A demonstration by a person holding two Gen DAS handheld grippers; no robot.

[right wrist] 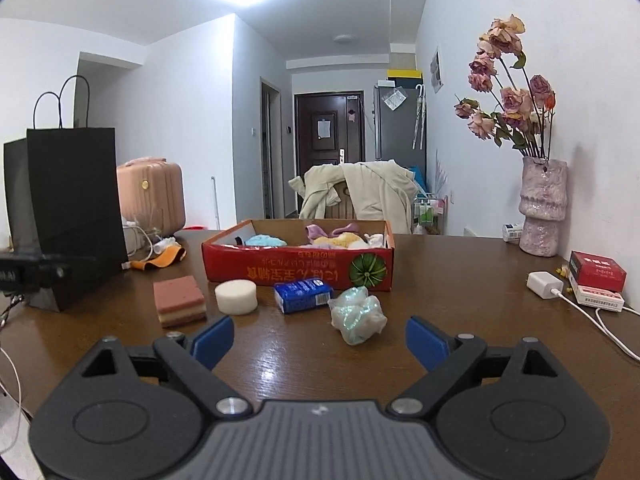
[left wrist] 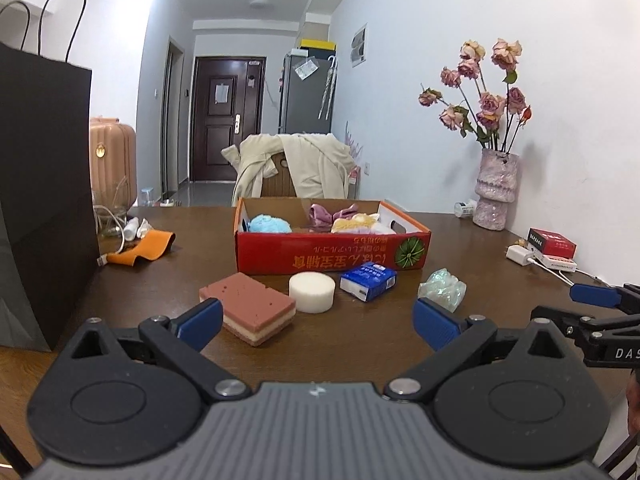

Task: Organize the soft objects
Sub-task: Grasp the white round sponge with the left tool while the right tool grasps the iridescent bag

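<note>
Left wrist view: The left gripper (left wrist: 318, 318) hovers low over the near part of the brown table (left wrist: 168, 280) with its jaws spread wide and nothing between the blue pads. Four soft objects lie in a row in front of it, just short of the red cardboard box (left wrist: 332, 250). The layered brown sponge (left wrist: 250, 307) lies close to the left pad. The white round sponge (left wrist: 312, 292) sits just beside it. The blue tissue pack (left wrist: 368, 281) follows to the right. The crumpled clear plastic bag (left wrist: 442, 290) lies just beyond the right pad. The box stands mid-table toward the far edge and holds a blue fluffy item (left wrist: 270, 224), a pink cloth (left wrist: 330, 214) and a yellow soft item (left wrist: 354, 225). A black paper bag (left wrist: 44, 184) stands at the left edge. A vase of dried roses (left wrist: 495, 188) stands at the far right corner by the wall. The right gripper (left wrist: 592, 304) enters at the right edge; how wide it stands cannot be told from here.

Right wrist view: The right gripper (right wrist: 319, 342) also has its jaws wide apart and grips nothing. The plastic bag (right wrist: 357, 315) lies between and just ahead of its pads, without touching them. The tissue pack (right wrist: 303, 295), round sponge (right wrist: 236, 297) and layered sponge (right wrist: 180, 300) run leftward in front of the box (right wrist: 298, 270). A white charger (right wrist: 545, 285) and red packets (right wrist: 597, 274) lie near the right edge.
</note>
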